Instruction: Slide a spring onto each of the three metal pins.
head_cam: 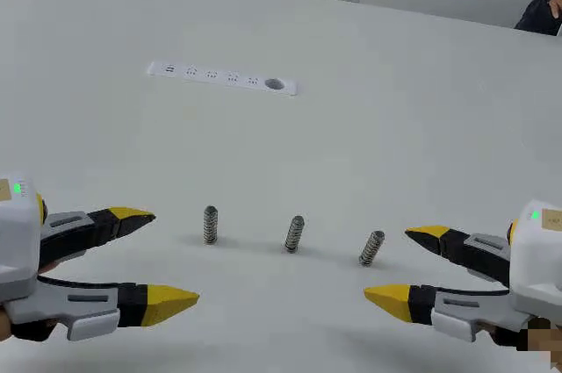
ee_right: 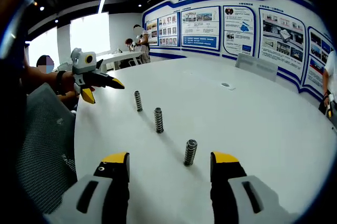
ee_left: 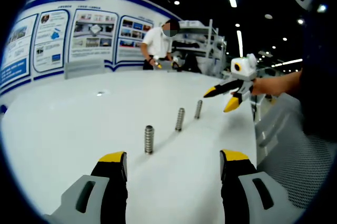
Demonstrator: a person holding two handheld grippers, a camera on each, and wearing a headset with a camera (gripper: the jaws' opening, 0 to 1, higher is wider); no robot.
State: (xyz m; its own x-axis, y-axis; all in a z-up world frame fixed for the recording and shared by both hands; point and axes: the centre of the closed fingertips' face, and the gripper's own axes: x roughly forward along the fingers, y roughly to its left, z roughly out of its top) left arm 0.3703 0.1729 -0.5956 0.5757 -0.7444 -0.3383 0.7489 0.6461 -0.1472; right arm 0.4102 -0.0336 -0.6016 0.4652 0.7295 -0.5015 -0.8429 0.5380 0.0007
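Note:
Three upright pins stand in a row on the white table, each with a grey spring around it: the left spring (head_cam: 210, 225), the middle spring (head_cam: 294, 233), the right spring (head_cam: 371, 247). My left gripper (head_cam: 164, 258) is open at the row's left end, its yellow-tipped jaws empty. My right gripper (head_cam: 407, 263) is open at the right end, also empty. In the left gripper view the nearest spring (ee_left: 149, 139) stands ahead of my left gripper (ee_left: 172, 162), and the right gripper (ee_left: 222, 98) is beyond the row. The right gripper view has the nearest spring (ee_right: 190, 152) just ahead of my right gripper (ee_right: 169, 163).
A white power strip (head_cam: 221, 78) lies flat on the table farther back. A person (ee_left: 157, 48) stands past the table's far end beside wall posters. A mesh chair back (ee_right: 39, 145) is at the table's side.

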